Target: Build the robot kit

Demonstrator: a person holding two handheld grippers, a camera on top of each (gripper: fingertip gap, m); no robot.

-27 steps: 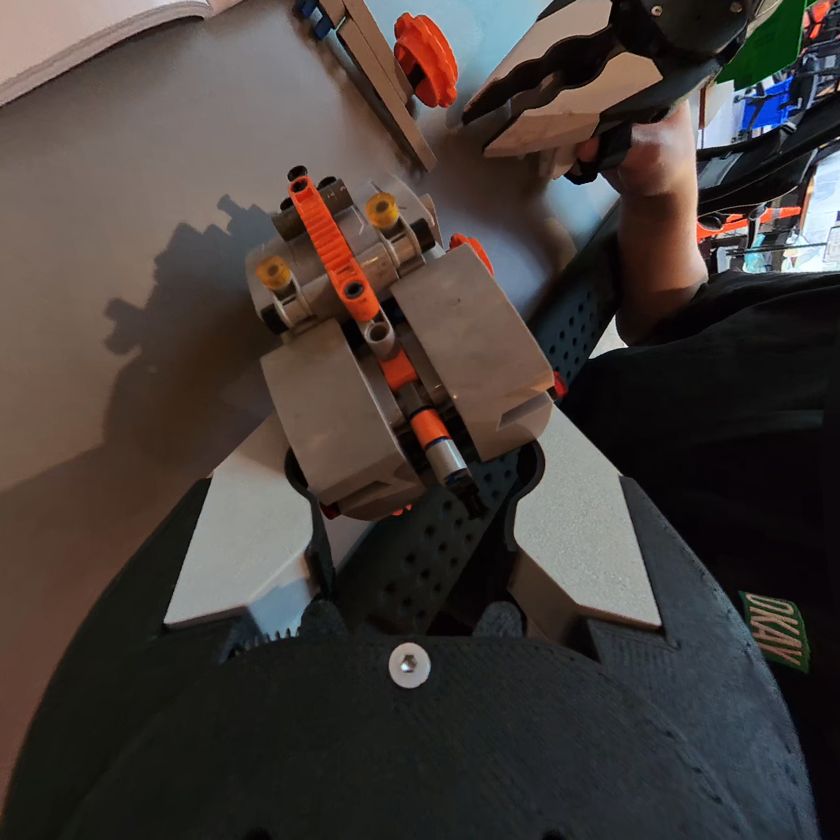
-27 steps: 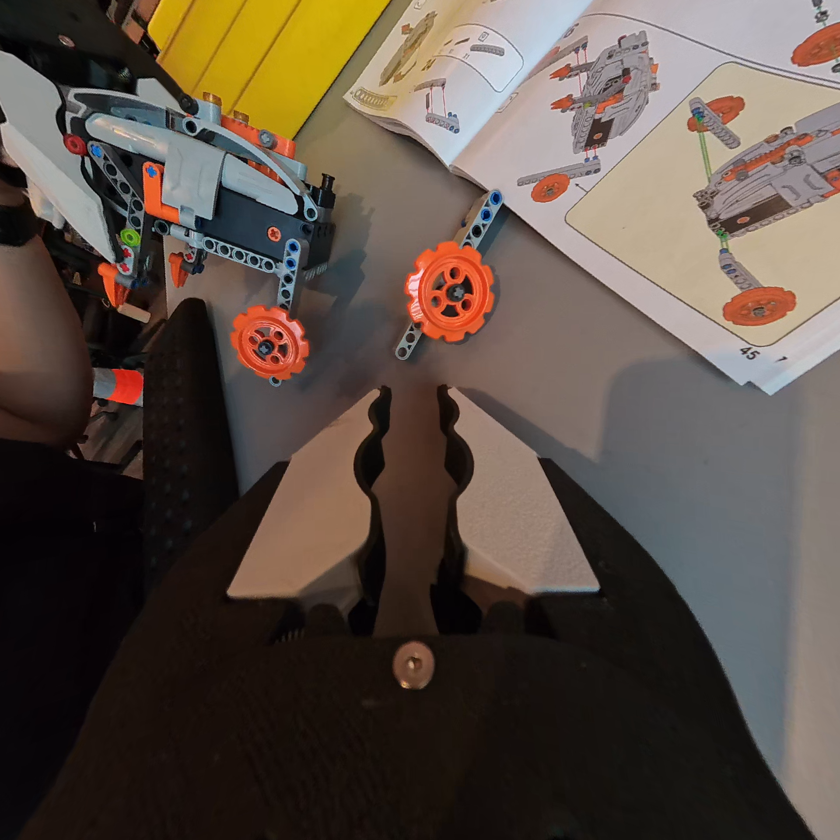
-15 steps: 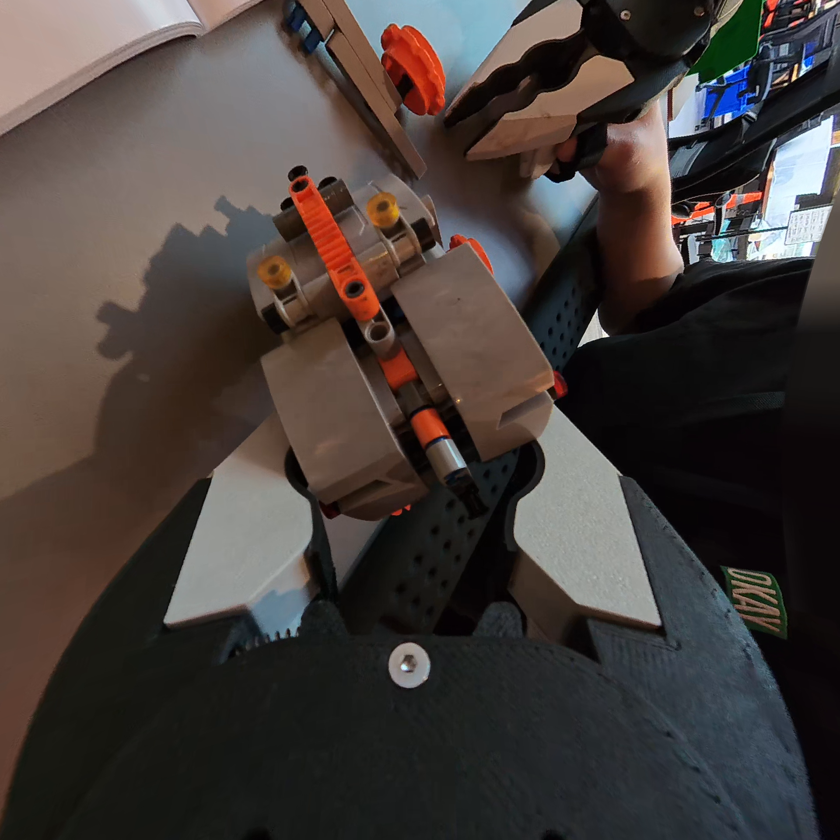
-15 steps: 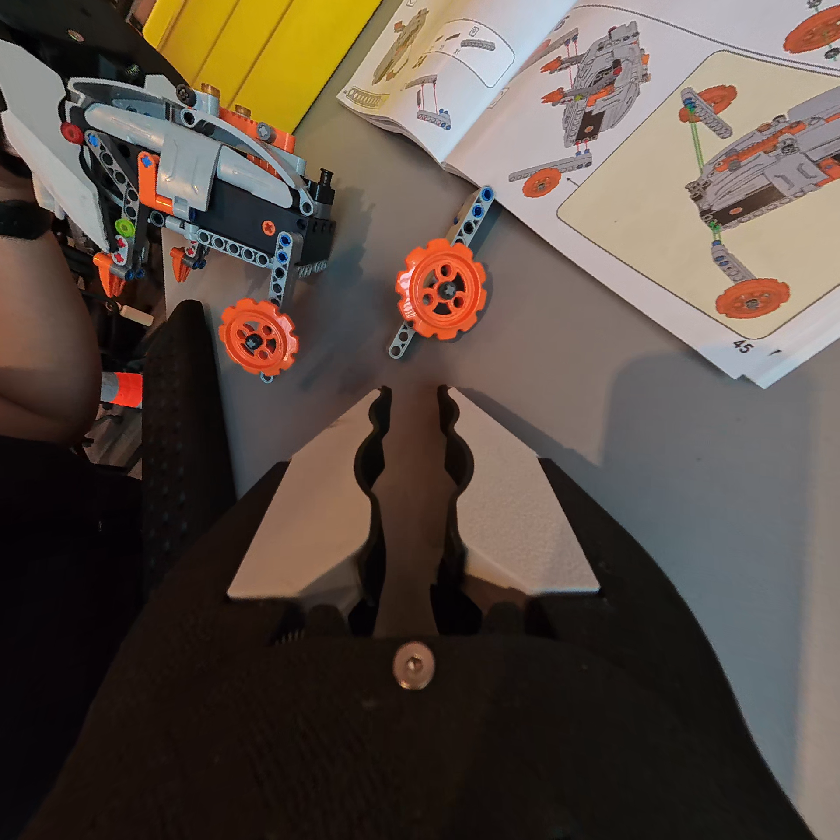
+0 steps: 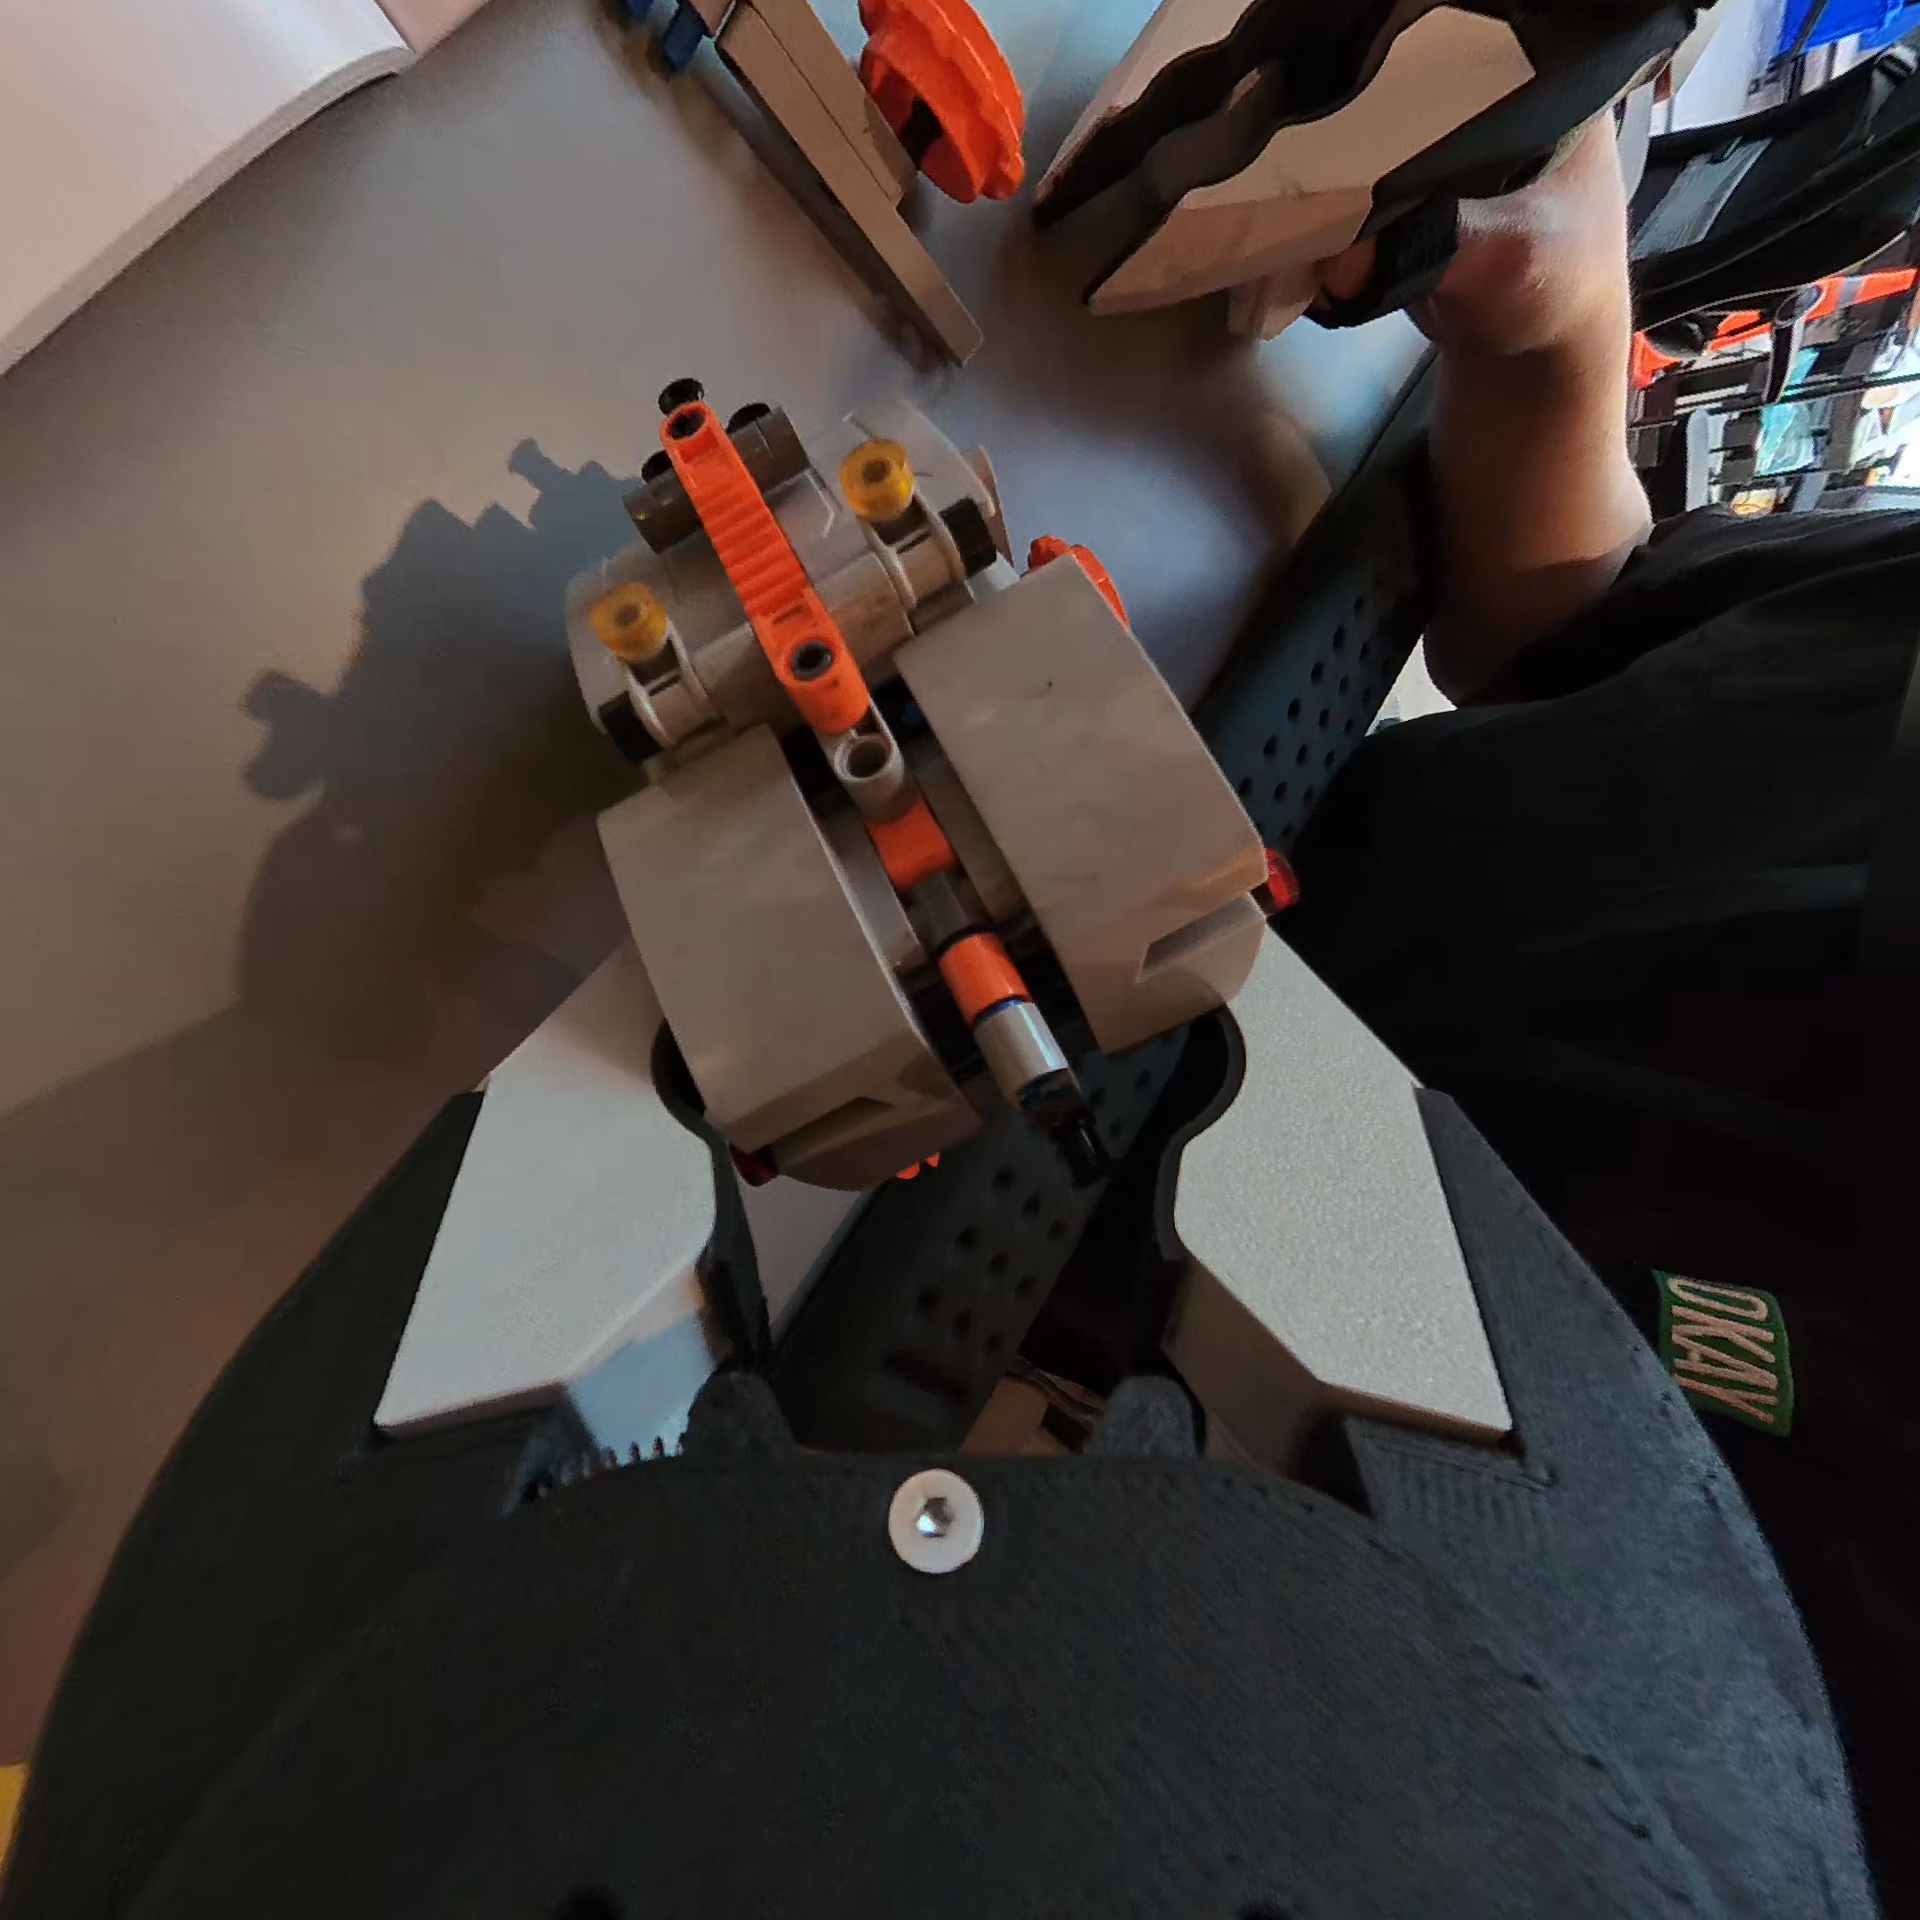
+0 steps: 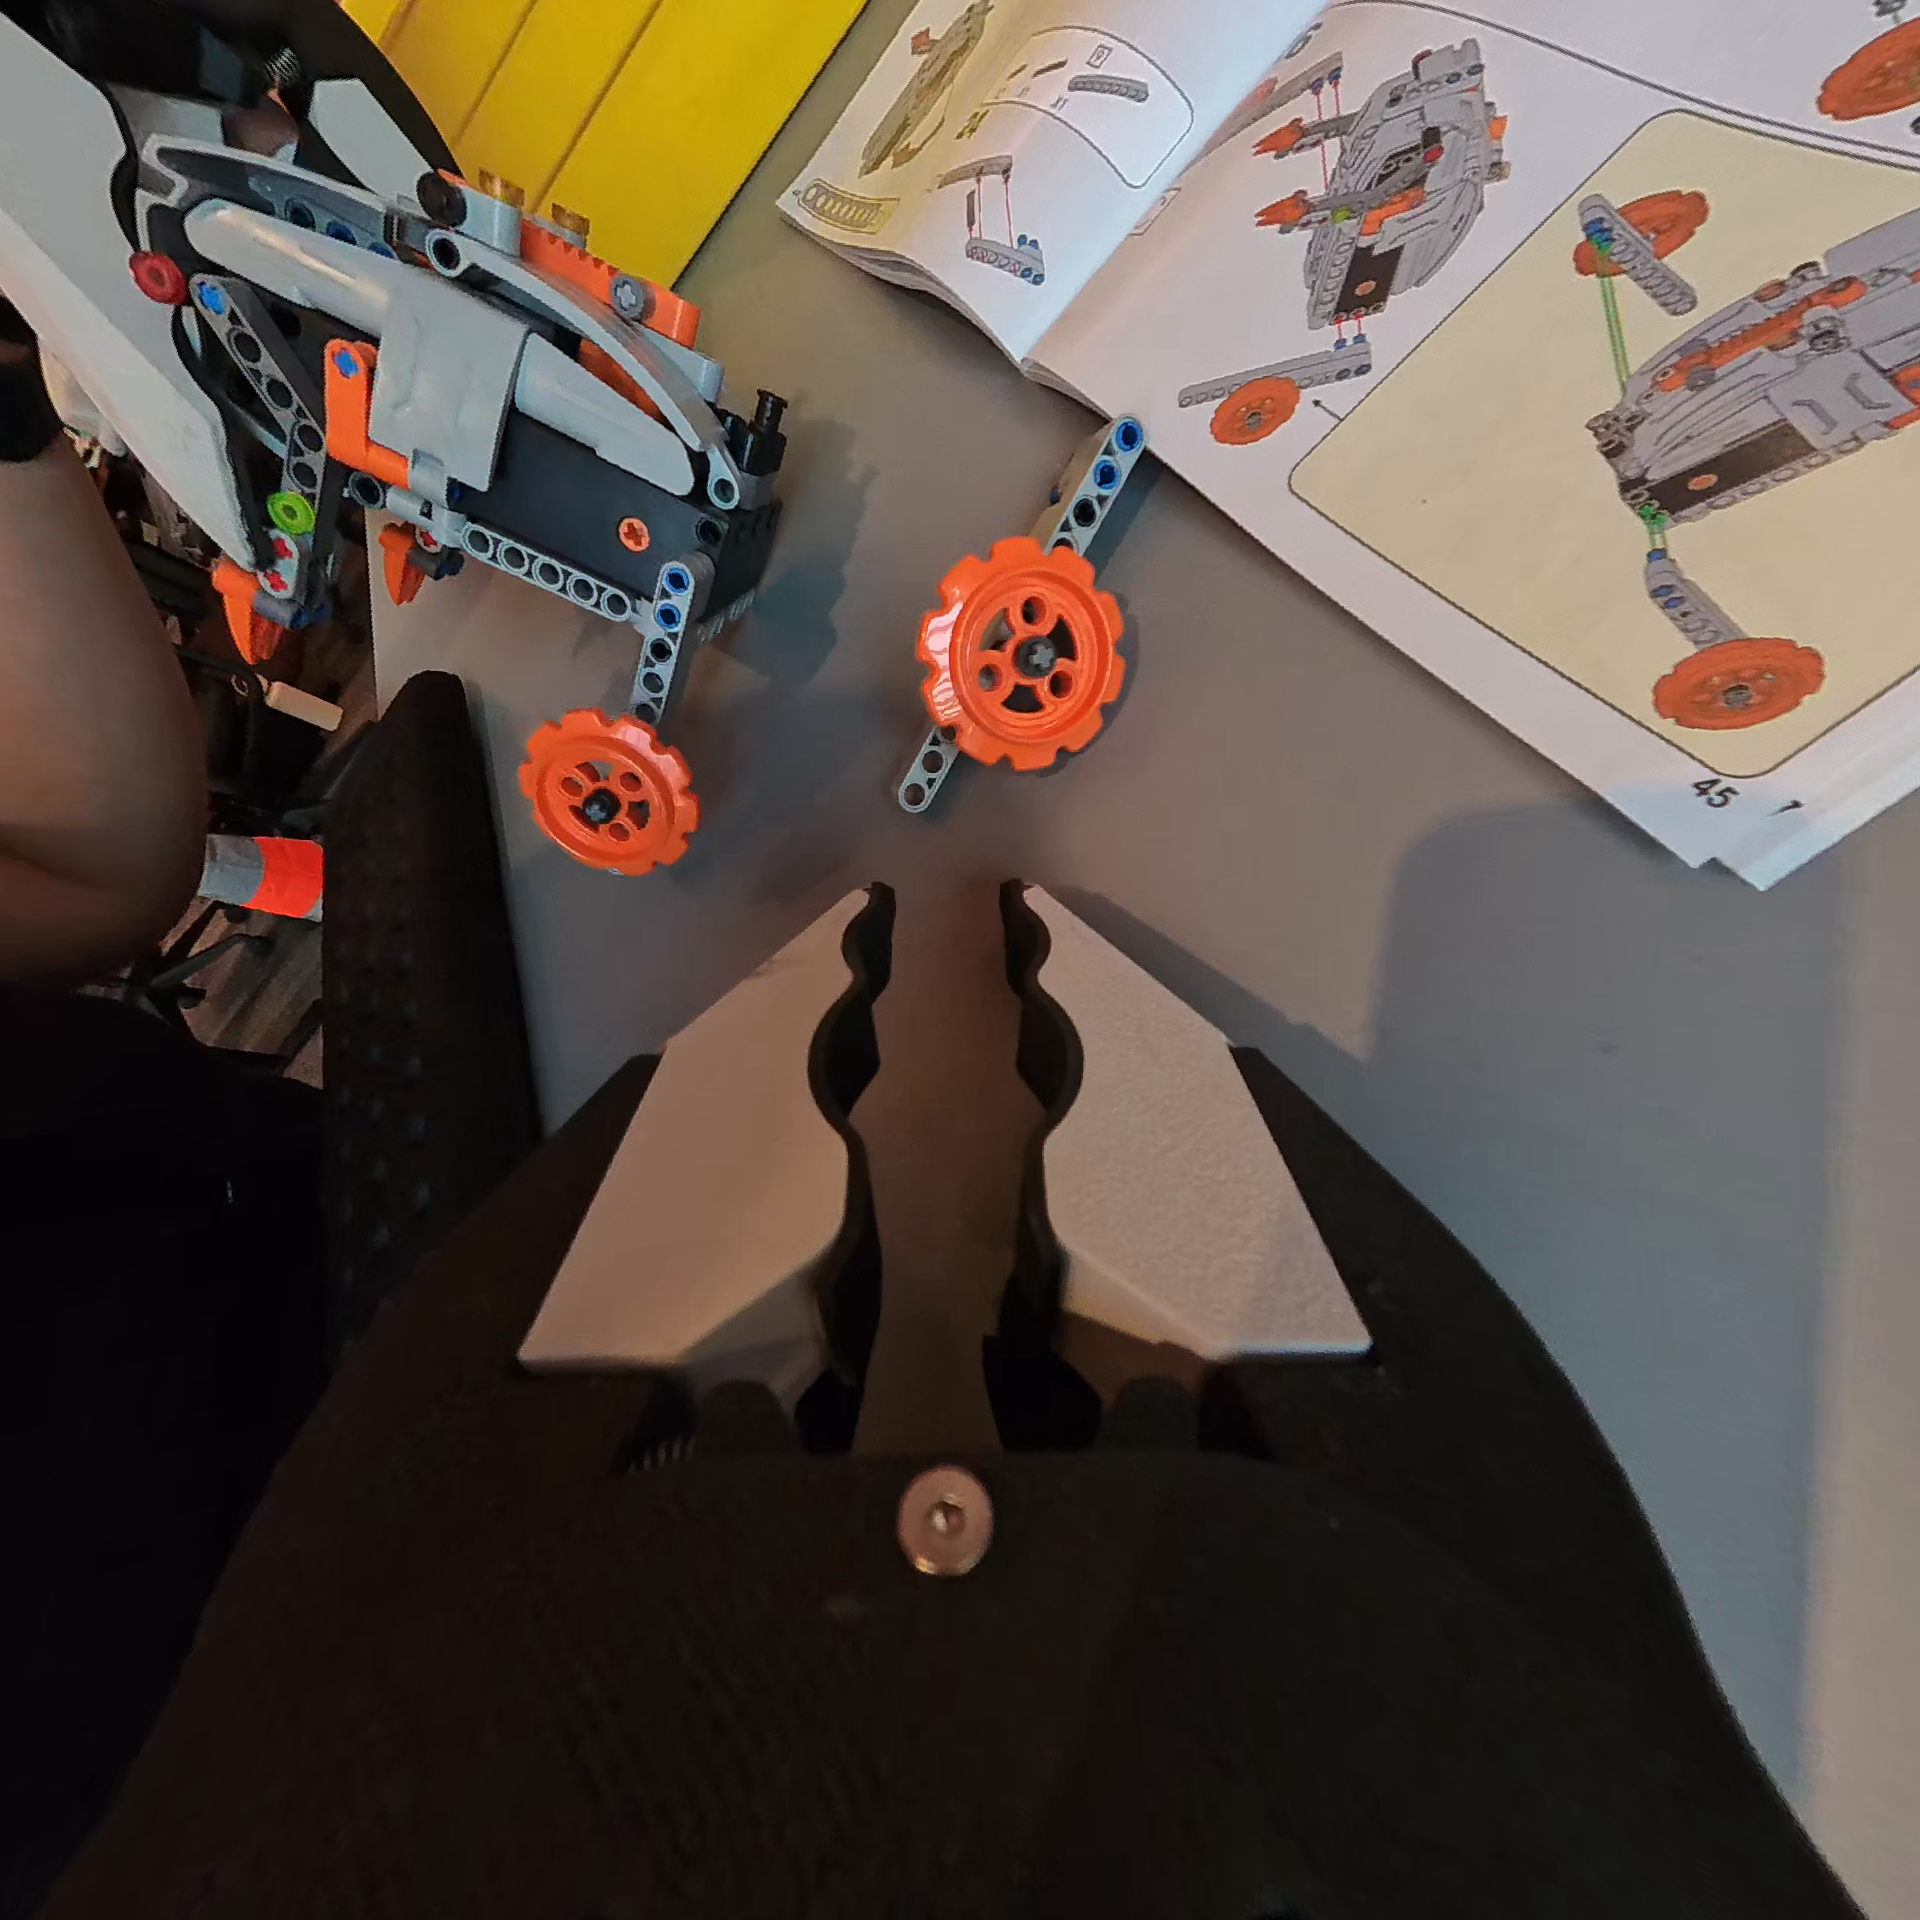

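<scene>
My left gripper (image 5: 925,1049) is shut on a grey, black and orange brick vehicle model (image 5: 883,790) and holds it tilted over the grey table (image 5: 312,520). The model also shows in the right wrist view (image 6: 468,416), with one orange wheel (image 6: 608,790) on a grey beam. My right gripper (image 6: 945,894) is empty, its jaws a narrow gap apart, just short of a loose orange wheel on a grey beam (image 6: 1023,655) that lies on the table. That loose wheel (image 5: 935,94) and the right gripper (image 5: 1060,197) show at the top of the left wrist view.
An open instruction booklet (image 6: 1455,364) lies at the far right of the table. A yellow bin (image 6: 623,94) stands at the back. A black perforated chair part (image 6: 416,987) and a person's arm (image 6: 83,727) are at the left, by the table edge. Some 15 cm of space lies between my two pairs of fingers.
Little differs. The right gripper has drifted slightly toward the loose wheel piece. The left gripper keeps its hold on the model.
</scene>
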